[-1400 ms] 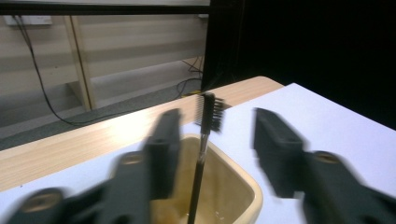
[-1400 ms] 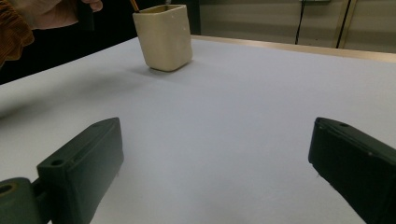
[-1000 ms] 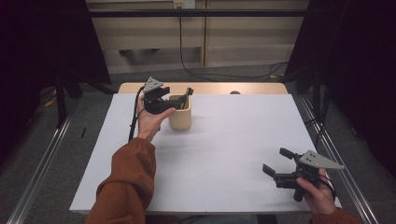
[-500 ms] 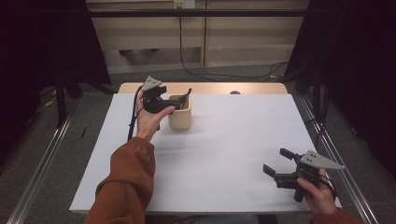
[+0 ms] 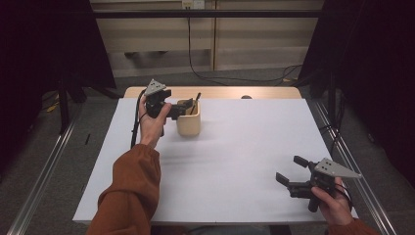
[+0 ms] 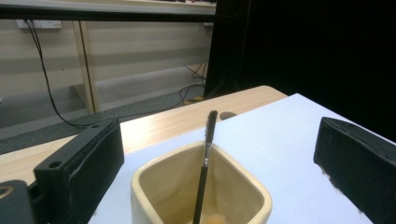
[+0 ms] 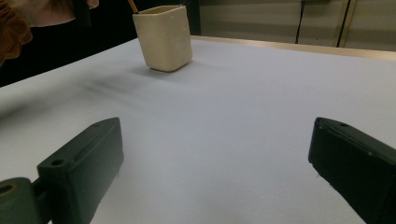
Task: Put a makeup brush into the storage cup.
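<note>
The cream cup (image 5: 188, 120) stands on the white table (image 5: 235, 147) near its far left corner, a thin black brush (image 6: 204, 163) leaning inside it. The left gripper (image 5: 183, 110) hovers just over the cup's rim, jaws apart after just opening, clamping nothing. The right gripper (image 5: 289, 172) rests well away from the cup at the near right, jaws apart and empty

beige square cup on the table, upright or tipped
Upright: the beige square cup stands on its base on the white table, mouth up, with a thin black brush inside.
</note>
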Demonstrator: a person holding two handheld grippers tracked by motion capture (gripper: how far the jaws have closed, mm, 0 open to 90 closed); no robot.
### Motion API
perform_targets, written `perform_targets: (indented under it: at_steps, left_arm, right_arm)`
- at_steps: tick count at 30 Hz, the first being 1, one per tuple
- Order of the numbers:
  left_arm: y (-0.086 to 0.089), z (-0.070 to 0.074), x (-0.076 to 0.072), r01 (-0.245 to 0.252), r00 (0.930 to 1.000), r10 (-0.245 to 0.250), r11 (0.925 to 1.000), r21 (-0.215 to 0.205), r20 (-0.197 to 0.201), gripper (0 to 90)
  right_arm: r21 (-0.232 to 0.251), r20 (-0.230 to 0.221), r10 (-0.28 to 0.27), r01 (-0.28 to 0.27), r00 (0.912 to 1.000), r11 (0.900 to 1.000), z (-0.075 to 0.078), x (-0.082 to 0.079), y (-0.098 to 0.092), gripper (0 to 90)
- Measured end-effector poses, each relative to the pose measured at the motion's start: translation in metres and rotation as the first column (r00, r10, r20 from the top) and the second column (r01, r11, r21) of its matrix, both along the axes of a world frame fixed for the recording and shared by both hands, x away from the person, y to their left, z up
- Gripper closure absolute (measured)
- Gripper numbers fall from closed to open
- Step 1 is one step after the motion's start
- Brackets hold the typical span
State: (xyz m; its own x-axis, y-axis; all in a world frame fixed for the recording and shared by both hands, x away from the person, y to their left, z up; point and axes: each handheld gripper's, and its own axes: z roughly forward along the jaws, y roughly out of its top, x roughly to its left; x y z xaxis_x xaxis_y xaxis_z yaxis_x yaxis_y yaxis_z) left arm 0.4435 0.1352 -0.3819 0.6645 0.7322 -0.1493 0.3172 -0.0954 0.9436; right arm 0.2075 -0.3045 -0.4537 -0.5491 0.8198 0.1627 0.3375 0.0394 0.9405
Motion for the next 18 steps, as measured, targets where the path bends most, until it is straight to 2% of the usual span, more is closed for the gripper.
perform_targets:
  at_steps: [8, 13, 18]
  left_arm:
    - [0.007, 0.0, -0.01, 0.001, 1.0, -0.001, 0.9999, 0.013, 0.0, 2.2]
    - [0.013, 0.0, -0.02, 0.015, 0.9998, -0.015, 0.9997, 0.021, 0.016, 2.2]
    - [0.024, -0.004, -0.026, 0.004, 1.0, -0.004, 1.0, 0.006, 0.003, 2.0]
  right_arm:
    - [-0.001, 0.001, 0.002, -0.002, 1.0, 1.0, 0.0, 0.0, 0.0, 2.5]
    - [0.003, 0.004, -0.002, 0.002, 1.0, 1.0, 0.001, 0.0, 0.0, 2.4]
    - [0.002, 0.005, 0.004, -0.004, 1.0, 1.0, 0.001, 0.0, 0.0, 2.2]
